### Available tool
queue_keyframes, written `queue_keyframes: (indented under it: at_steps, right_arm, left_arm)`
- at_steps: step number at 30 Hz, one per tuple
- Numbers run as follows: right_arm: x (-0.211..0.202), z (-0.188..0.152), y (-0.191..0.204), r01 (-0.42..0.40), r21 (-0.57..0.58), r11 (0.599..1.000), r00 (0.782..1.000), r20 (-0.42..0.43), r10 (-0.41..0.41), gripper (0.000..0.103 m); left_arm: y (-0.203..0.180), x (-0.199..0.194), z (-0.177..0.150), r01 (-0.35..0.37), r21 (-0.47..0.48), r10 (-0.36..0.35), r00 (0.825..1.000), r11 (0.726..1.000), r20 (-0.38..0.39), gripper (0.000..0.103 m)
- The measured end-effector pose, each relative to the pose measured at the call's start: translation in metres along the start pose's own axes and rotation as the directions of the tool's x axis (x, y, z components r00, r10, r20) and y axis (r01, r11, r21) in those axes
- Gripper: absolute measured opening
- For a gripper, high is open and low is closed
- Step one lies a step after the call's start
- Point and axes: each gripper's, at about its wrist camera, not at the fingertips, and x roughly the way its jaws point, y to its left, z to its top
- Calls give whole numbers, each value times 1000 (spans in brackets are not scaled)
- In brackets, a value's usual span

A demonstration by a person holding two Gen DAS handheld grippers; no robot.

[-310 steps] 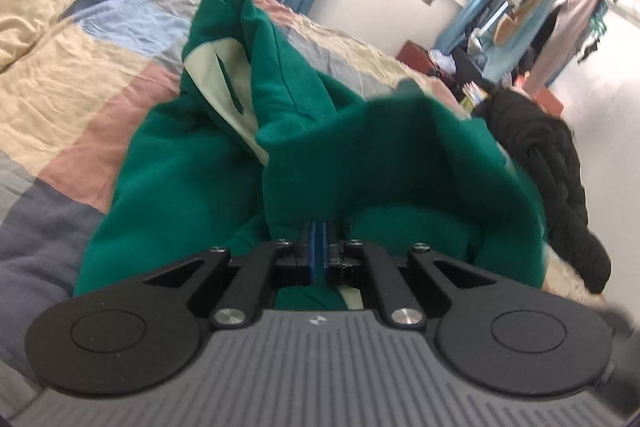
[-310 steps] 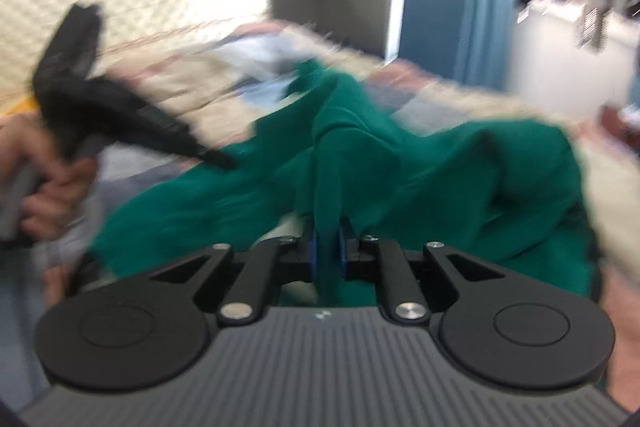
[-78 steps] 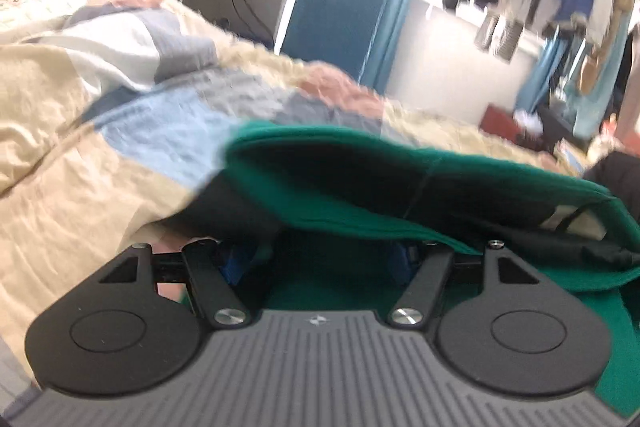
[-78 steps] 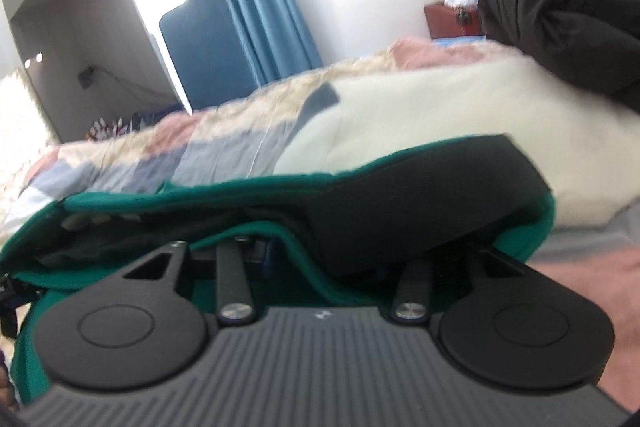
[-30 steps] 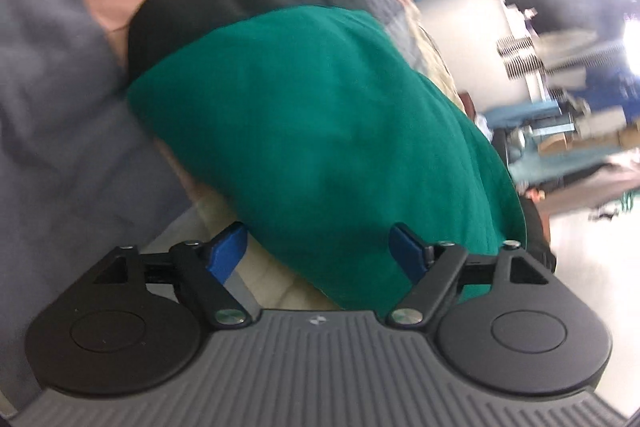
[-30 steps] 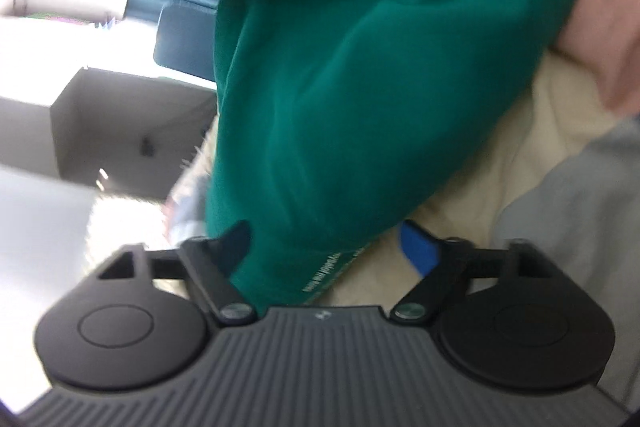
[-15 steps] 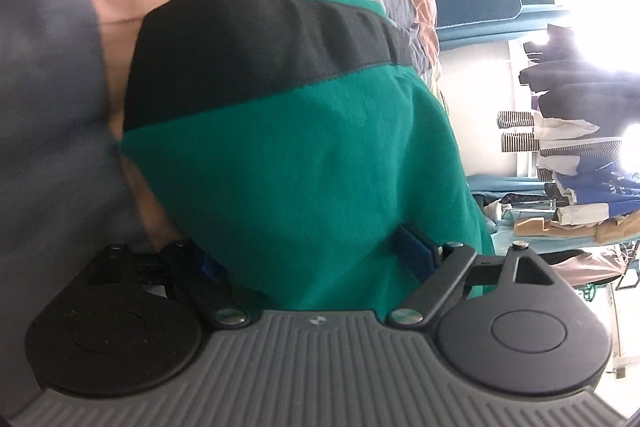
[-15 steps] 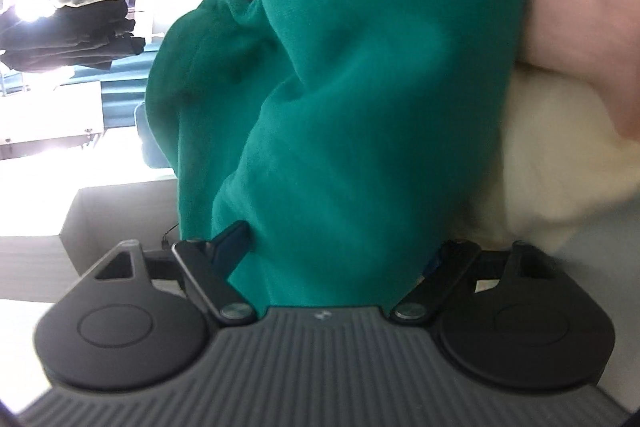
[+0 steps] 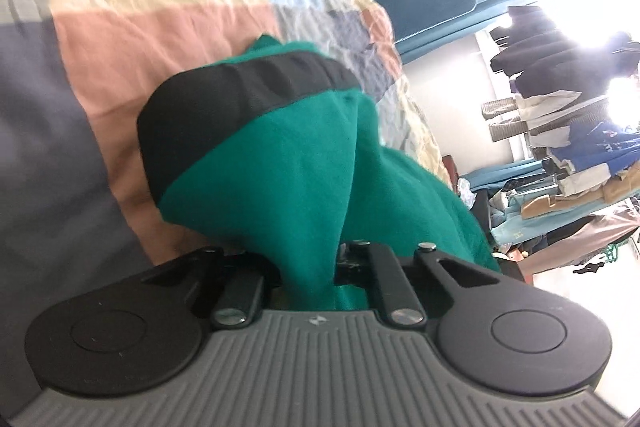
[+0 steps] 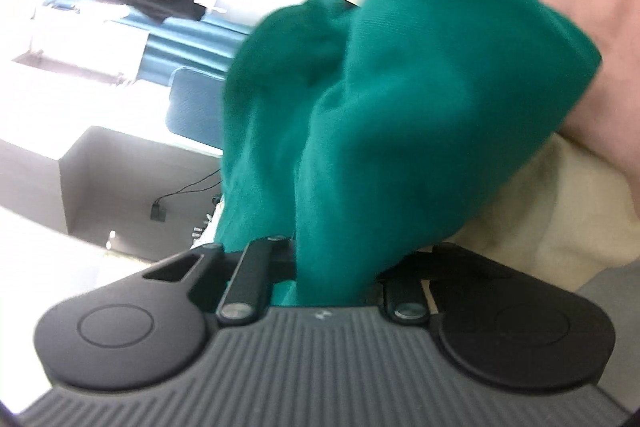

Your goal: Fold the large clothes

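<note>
Green cloth fills both of your views — it is 1 big green top (image 9: 280, 179) with a black band (image 9: 224, 99) along one edge, lying bunched on the patchwork quilt (image 9: 120, 39) of the bed.

Your left gripper (image 9: 310, 273) has just squeezed its jaws in and now pinches a fold of the green top. Your right gripper (image 10: 334, 273) has done the same on its own fold (image 10: 400, 131).

From each gripper the top runs straight ahead, away from you, and the black band lies across the far end in the left view. Neither hand looks nearer — both grip the near edge, so I think the next move is to lift together.

Count: 1 top, 1 band, 2 grippers, 1 quilt.
</note>
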Motion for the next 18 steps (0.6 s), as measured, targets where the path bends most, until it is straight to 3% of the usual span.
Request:
queue_keyframes:
  at_steps: [7,14,18]
  right_arm:
    - [-31,3,26,-26,-126,992,999,17,29,20]
    - [-81,-2,40,-85,-181,980,996,12,89,19]
    - [-96,-3,40,-66,-200,978,998,12,69,19]
  left_arm:
    - [-13,-52,-10,-1,70,0,1000,998,19,8]
    - [-26,-117,-39,-29,125,31,999,992,-18,8]
    - [-24,-133,-51,-30,151,35,999,988,-29,8]
